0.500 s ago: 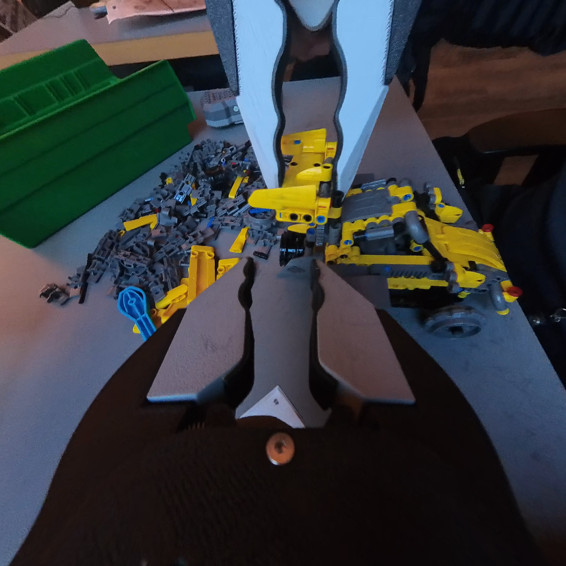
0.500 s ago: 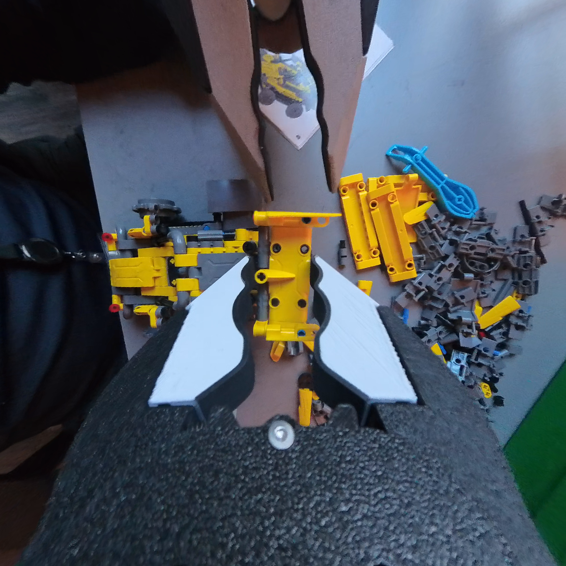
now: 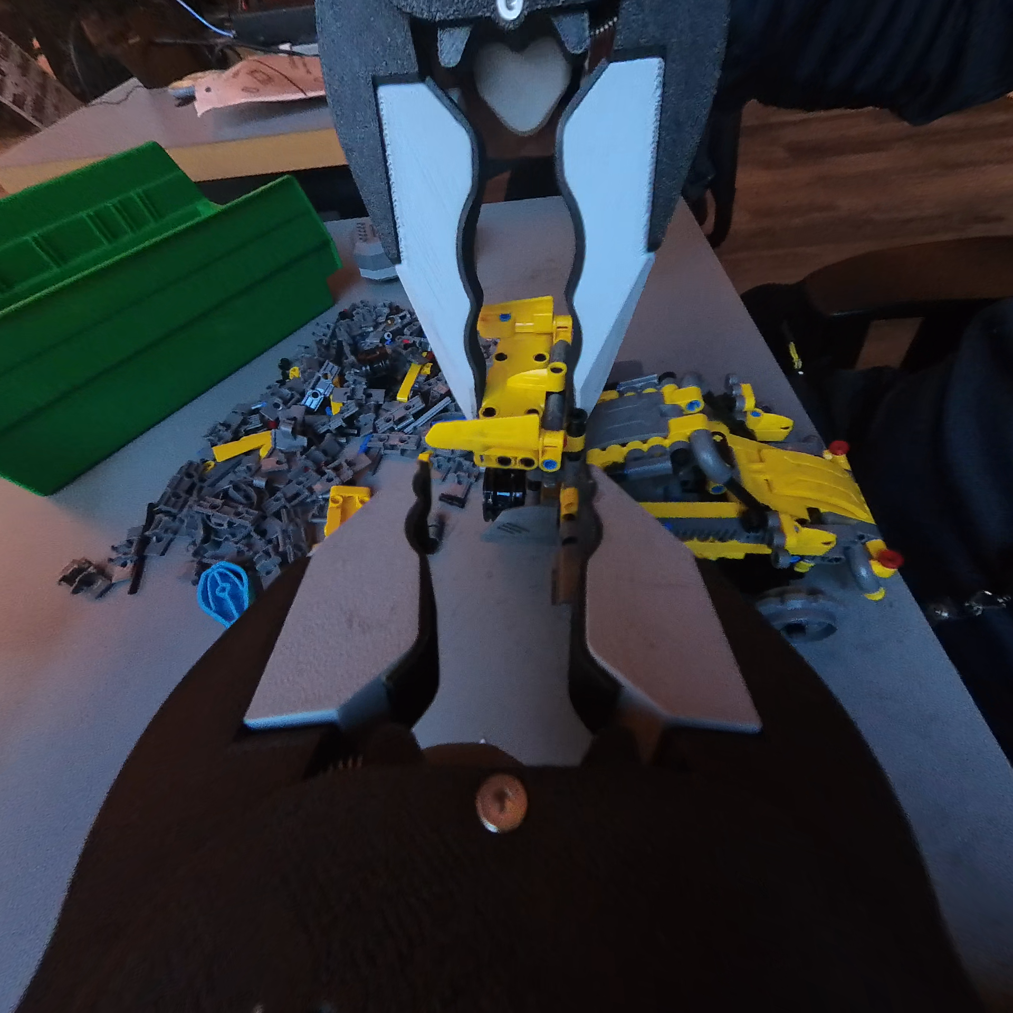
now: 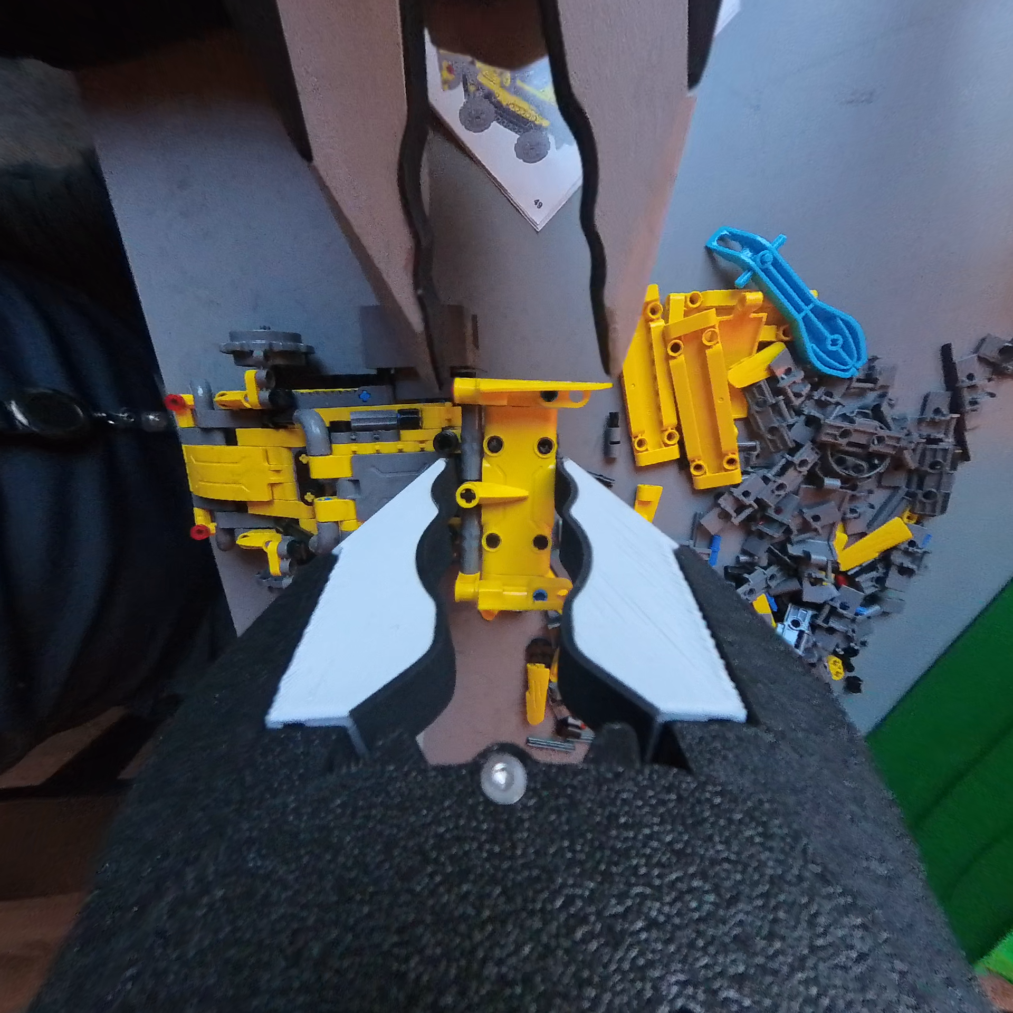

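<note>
My right gripper [image 4: 504, 466], with white fingers, is shut on a yellow panel assembly [image 4: 518, 510] that sits against the end of a yellow and grey vehicle model [image 4: 285, 466]. In the left wrist view the right gripper [image 3: 526, 408] comes down from the top on the same assembly [image 3: 518, 378], with the model [image 3: 756, 471] to its right. My left gripper [image 3: 507, 482], with tan fingers, is open and empty, its tips just short of the assembly, one on each side. It also shows in the right wrist view [image 4: 523, 373], coming from the top.
A pile of loose grey and yellow parts [image 3: 296, 455] lies left of the model, with a blue separator tool [image 3: 222, 592] and yellow panels [image 4: 690, 383]. A green bin [image 3: 137, 318] stands far left. An instruction booklet [image 4: 510, 142] lies behind. The table edge [image 3: 877, 630] runs beside the model.
My left gripper has opened wider and moved closer to the yellow assembly. The right gripper keeps its hold and has barely moved.
</note>
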The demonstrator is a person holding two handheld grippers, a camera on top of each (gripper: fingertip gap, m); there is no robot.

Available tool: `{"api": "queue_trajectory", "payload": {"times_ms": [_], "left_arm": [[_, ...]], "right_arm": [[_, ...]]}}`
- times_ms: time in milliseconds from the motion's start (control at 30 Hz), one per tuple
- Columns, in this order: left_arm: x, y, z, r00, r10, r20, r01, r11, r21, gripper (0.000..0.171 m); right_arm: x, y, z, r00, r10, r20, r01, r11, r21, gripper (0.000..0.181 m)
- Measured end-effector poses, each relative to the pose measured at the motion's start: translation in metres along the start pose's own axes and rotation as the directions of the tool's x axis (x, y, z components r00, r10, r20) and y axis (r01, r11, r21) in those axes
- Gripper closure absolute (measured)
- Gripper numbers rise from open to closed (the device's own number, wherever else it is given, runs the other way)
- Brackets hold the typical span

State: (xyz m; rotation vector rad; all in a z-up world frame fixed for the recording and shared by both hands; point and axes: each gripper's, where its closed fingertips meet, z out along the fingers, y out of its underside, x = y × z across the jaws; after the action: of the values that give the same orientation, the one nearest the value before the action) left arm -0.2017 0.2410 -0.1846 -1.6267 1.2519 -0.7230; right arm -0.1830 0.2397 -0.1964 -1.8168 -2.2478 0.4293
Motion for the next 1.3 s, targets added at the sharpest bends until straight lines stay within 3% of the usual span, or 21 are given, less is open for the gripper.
{"api": "queue_trajectory", "payload": {"times_ms": [133,267,467,567,600,1000,1067,1233,1300], "left_arm": [[0.006,-0.008,0.003,0.999,-0.008,-0.032,0.009,0.999,0.035,0.119],[0.003,-0.009,0.003,1.0,0.028,-0.001,-0.028,0.999,0.037,0.129],[0.004,-0.01,0.005,1.0,0.019,-0.007,-0.018,0.999,0.04,0.128],[0.005,-0.009,0.005,1.0,0.027,-0.013,-0.026,0.999,0.043,0.13],[0.008,-0.007,0.005,0.999,0.034,-0.035,-0.033,0.999,0.031,0.141],[0.005,0.004,0.01,0.999,0.019,-0.028,-0.02,1.0,-0.024,0.142],[0.005,0.004,0.007,0.999,0.005,-0.037,-0.006,1.0,-0.023,0.139],[0.0,-0.001,0.003,0.995,-0.08,-0.052,0.082,0.996,0.034,0.107],[0.009,-0.007,0.005,0.99,-0.09,-0.112,0.097,0.994,0.059,0.108]], "right_arm": [[0.0,0.0,-0.002,0.994,-0.044,-0.098,0.043,0.999,-0.011,0.147],[0.0,-0.001,-0.003,0.979,-0.094,-0.181,0.088,0.995,-0.044,0.147],[-0.001,-0.001,-0.003,0.971,-0.09,-0.221,0.085,0.996,-0.029,0.147],[0.0,0.0,-0.002,0.972,-0.086,-0.217,0.084,0.996,-0.02,0.147],[0.0,0.0,-0.002,0.973,-0.084,-0.214,0.081,0.996,-0.022,0.147],[0.001,-0.001,0.004,0.998,-0.039,-0.041,0.042,0.997,0.062,0.148],[0.0,-0.003,0.004,0.996,-0.063,-0.055,0.066,0.996,0.06,0.147],[-0.004,-0.007,0.006,0.997,-0.066,-0.028,0.068,0.995,0.079,0.147],[-0.003,-0.006,0.006,0.998,-0.06,-0.031,0.063,0.994,0.089,0.147]]}}
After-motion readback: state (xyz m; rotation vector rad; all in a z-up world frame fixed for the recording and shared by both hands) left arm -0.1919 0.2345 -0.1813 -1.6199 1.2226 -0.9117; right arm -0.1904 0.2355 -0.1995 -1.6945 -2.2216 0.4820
